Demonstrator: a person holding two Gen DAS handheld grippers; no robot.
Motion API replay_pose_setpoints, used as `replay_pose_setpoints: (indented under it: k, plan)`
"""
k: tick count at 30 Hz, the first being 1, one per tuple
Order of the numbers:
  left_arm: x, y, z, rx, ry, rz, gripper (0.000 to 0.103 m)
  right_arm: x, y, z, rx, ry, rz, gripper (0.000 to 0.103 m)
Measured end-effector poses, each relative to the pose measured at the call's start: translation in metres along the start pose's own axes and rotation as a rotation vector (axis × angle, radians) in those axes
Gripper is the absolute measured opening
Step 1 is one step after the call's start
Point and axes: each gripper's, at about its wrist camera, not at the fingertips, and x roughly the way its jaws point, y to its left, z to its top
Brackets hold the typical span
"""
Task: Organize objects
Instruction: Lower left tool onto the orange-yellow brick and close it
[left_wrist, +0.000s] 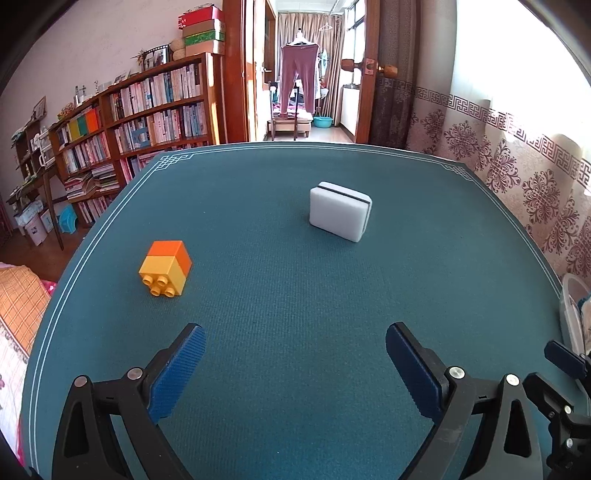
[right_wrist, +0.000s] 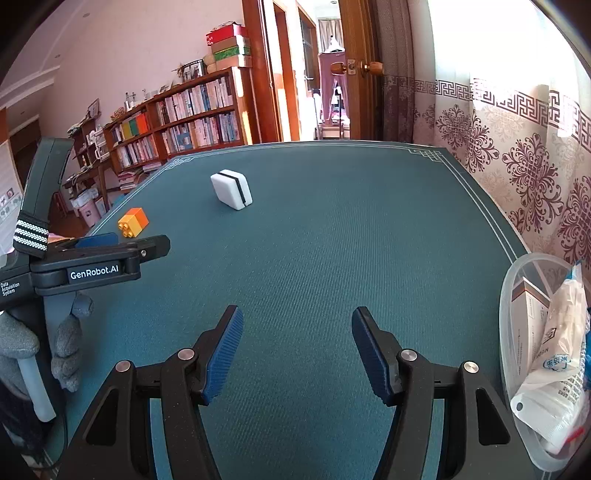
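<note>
bookshelf (left_wrist: 147, 107): far left behind the surface, packed with books, boxes stacked on top.
surface (left_wrist: 295, 295): teal mat with a white border line, carries all the loose items.
gloved hand (right_wrist: 22, 343): grey knit glove, lower left of the right wrist view, wrapped on the left tool's handle.
left hand-held gripper (left_wrist: 295, 369): jaws spread wide, blue ribbed pads well apart, nothing between them, only bare mat. Angled down at the surface. From the right wrist view its body (right_wrist: 99, 258) sits at left, tip pointing toward the brick.
toy brick (left_wrist: 165, 268): orange block joined to a yellow one, lying on its side with studs facing the camera. Left part of the surface, near the left border, ahead and left of the left pad, apart from it.
sponge (left_wrist: 340, 210): white block with a dark slit along the top, standing on its edge, mid-surface toward the far side. Well apart from the brick and from both tools.
right hand-held gripper (right_wrist: 297, 350): jaws partly open, empty, pads clear of everything, over bare mat.
clear container (right_wrist: 517, 295): right edge of the surface, holds a carton and a white printed pouch.
curtain (right_wrist: 517, 166): patterned, along the right wall.
</note>
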Motion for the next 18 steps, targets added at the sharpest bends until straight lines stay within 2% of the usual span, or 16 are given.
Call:
replay_pose_setpoints:
  k: [10, 16, 18]
  plan:
    - [0.018, 0.058, 0.018, -0.081, 0.002, 0.150, 0.100, 0.014, -0.001, 0.000, 0.014, 0.029, 0.010, 0.063]
    - [0.032, 0.085, 0.026, -0.130, 0.011, 0.182, 0.100, 0.022, 0.002, 0.000, 0.018, 0.047, 0.015, 0.063]
    - [0.040, 0.090, 0.029, -0.129, 0.018, 0.186, 0.096, 0.025, 0.004, 0.000, 0.015, 0.052, 0.018, 0.063]
